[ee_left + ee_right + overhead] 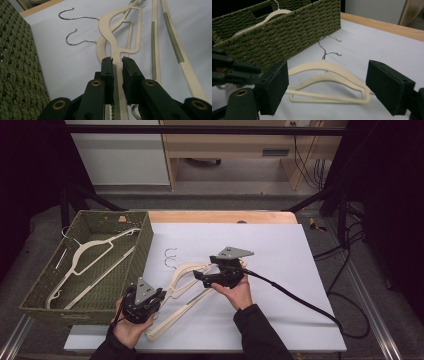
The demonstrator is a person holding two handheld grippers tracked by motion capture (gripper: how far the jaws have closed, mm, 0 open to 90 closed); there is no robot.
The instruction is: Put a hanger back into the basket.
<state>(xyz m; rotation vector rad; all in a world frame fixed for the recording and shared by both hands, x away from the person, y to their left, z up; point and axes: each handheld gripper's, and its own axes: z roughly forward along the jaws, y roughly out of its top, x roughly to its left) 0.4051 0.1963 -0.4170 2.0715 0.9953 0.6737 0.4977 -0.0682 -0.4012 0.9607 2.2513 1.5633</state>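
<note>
The left gripper (145,301) pinches one arm of the cream plastic hangers (117,47) stacked beside the green woven basket (145,245); the right gripper (327,87) hovers, jaws wide. Next, probably, lift one hanger free into that basket, beside the hanger (90,255) inside.

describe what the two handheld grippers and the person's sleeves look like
Both are black two-jaw tools. The left gripper carries a grey three-cornered plate on top; its arms show brass-coloured pivot rings and flat black pads. The right gripper has a like grey plate, blocky black pads and a thick black cable trailing across the white sheet. Both sleeves are dark.
</note>
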